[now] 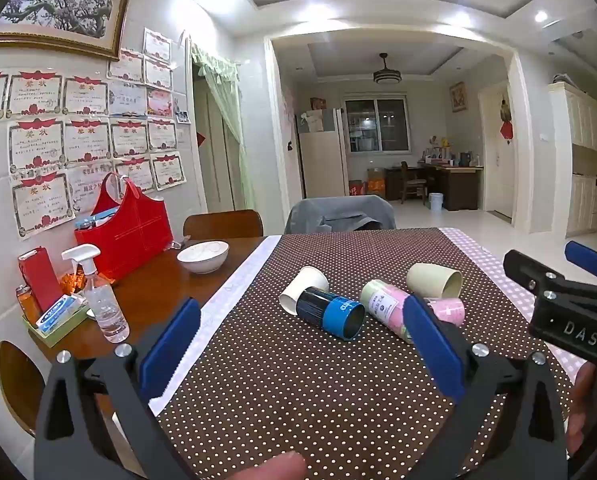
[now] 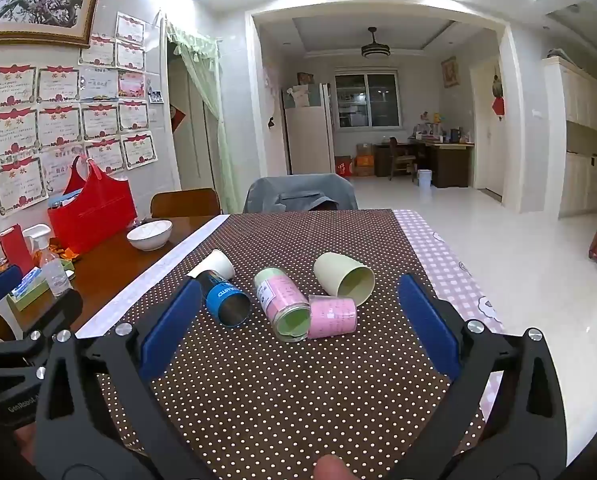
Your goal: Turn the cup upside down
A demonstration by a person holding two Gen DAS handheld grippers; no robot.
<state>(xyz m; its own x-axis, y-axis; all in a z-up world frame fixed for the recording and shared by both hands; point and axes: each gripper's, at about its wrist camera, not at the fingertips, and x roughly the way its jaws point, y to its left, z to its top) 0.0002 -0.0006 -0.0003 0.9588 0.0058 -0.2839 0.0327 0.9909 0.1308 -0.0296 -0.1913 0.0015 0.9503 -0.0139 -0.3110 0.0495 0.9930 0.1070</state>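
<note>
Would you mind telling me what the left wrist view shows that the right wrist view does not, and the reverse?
Only the left wrist view shows the right gripper coming in from the right edge, marked DAS.

Only the right wrist view shows the left gripper at its left edge, and the open mouth of the pale green cup facing the camera.

Both show the dotted brown cloth, five cups lying on their sides, the white bowl, the red bag and open jaws on each view's own gripper.
</note>
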